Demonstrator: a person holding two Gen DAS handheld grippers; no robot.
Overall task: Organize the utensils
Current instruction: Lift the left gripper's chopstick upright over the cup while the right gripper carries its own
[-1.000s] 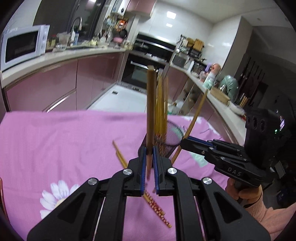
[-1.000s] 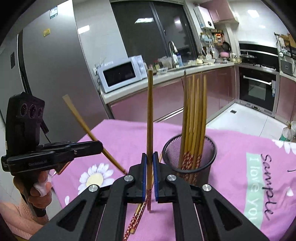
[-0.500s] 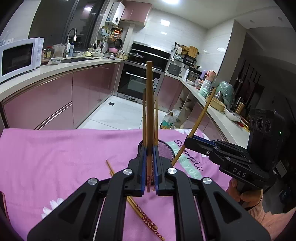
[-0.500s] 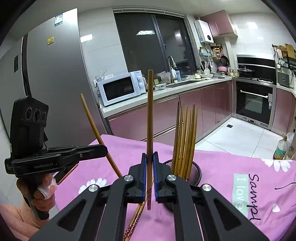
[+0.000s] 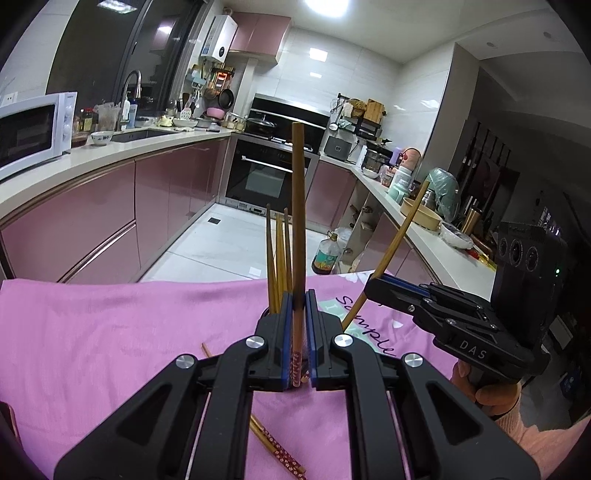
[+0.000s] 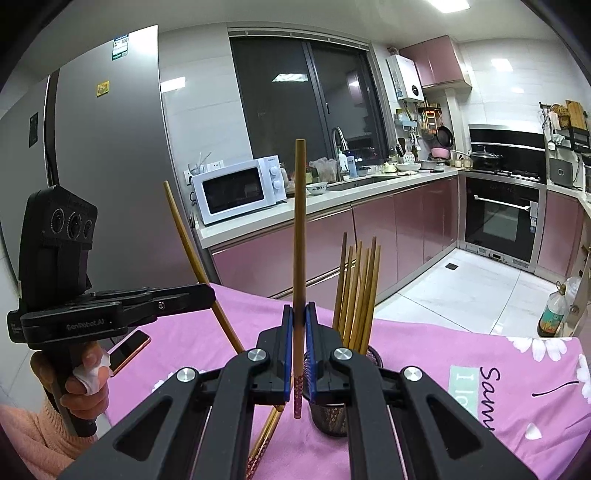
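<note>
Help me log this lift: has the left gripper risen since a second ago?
Yes. In its own view the mesh holder and pink tablecloth have dropped lower, so the left gripper, clamping its chopstick, went up.

Chopsticks point(image 6: 356, 291) upright in holder point(image 6: 328, 417) on tablecloth point(image 6: 424, 354); loose pair point(image 5: 275, 445) beside.

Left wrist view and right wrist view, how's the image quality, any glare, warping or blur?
Left wrist view: ceiling light blown out, counter edge bowed by the fisheye, corners black. Right wrist view: fridge bends, held chopstick sharp.
</note>
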